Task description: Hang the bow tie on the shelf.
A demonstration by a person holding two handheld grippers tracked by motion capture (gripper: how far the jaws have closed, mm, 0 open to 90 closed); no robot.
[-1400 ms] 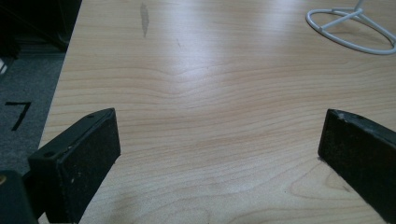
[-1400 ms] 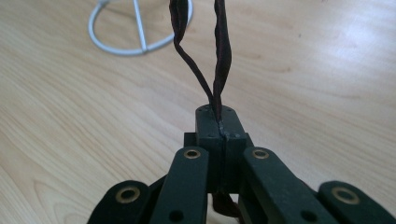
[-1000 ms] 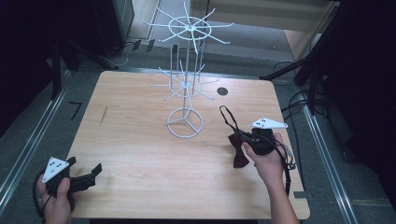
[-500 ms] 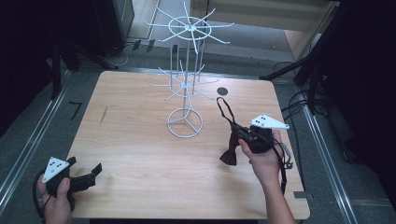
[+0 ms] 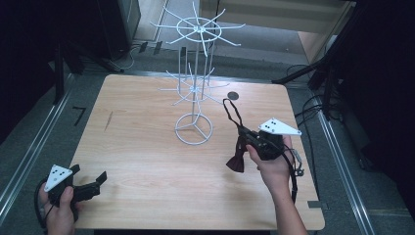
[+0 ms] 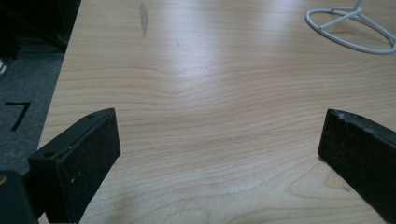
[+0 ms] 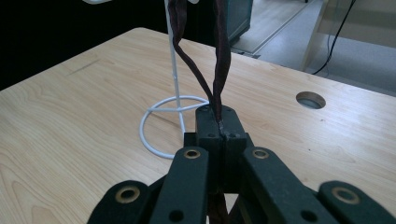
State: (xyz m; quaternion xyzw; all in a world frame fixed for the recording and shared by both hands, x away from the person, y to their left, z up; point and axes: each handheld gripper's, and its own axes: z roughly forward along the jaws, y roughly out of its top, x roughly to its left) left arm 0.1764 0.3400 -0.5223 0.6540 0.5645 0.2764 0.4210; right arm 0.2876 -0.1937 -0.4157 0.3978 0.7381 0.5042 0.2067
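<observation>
Lifted off the wood, right hand-held gripper [image 5: 243,138] pinches a seemingly fabric bow tie [image 5: 235,162].

Each bare hand carries a black claw topped by a grey three-cornered plate with small dark dots. The left claw [image 5: 90,185] has broad flat black pads. The right claw [image 5: 243,138] shows black linkage bars with brass-ringed pivots, and a dark cable trails below it.

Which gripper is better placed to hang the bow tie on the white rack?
The right gripper: it is shut on the dark bow tie, strap loop raised beside the white rack. The left gripper is open, far off at the table's near corner.
</observation>
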